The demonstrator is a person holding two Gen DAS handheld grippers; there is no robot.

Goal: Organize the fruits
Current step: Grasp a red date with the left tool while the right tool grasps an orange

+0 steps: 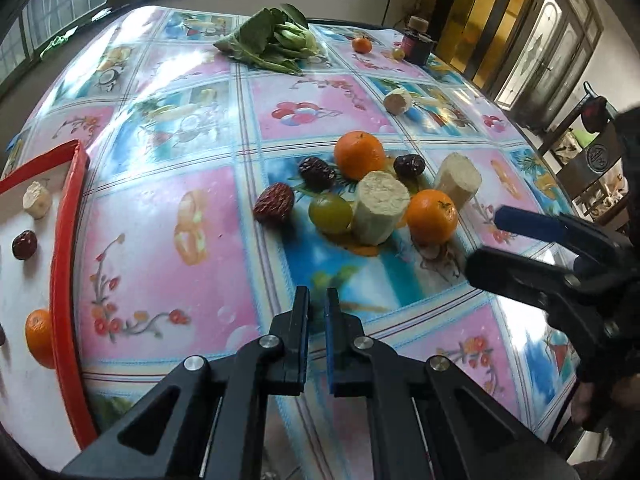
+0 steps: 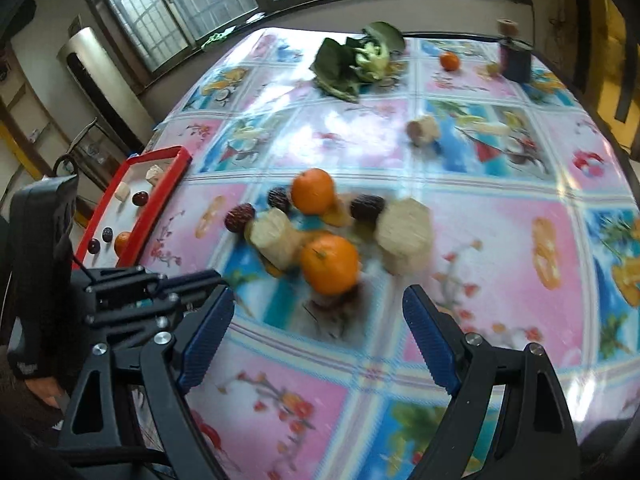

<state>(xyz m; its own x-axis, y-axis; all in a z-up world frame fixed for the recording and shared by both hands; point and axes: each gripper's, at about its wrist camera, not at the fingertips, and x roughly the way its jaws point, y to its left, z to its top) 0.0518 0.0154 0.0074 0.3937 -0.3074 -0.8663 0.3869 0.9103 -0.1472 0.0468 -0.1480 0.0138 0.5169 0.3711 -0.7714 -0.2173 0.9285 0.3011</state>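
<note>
Two grippers are hovering over a table (image 1: 168,208) covered in a pink-and-blue fruit-print cloth. The left gripper (image 1: 317,300) is sitting with its jaws nearly closed, only a narrow slit showing between them, and nothing is caught there. The right gripper (image 2: 318,308) is standing wide open and empty, its blue pads (image 2: 428,332) spread to either side of the nearer orange (image 2: 330,264), which is lying just ahead of the fingertips and not touching them.

Straight ahead of the left gripper a cluster of fruit is resting on the cloth: a green fruit (image 1: 330,213), a pale cut stalk piece (image 1: 380,212) just right of it, the nearer orange again on its right, a second stalk piece (image 1: 458,184) beyond that, a farther orange (image 1: 359,155), and three dark red dates (image 1: 274,203) around them. The right-wrist view is blurred, so fine contacts inside the cluster are hard to tell.

Far to the left of the left gripper a red-rimmed white tray (image 1: 64,264) is holding a stalk piece, a date and an orange, each lying apart. Well ahead, past the cluster, a lone stalk piece (image 1: 398,101), leafy greens (image 1: 272,40), a small orange (image 1: 361,44) and a dark jar (image 1: 417,42) are sitting near the table's far edge.
</note>
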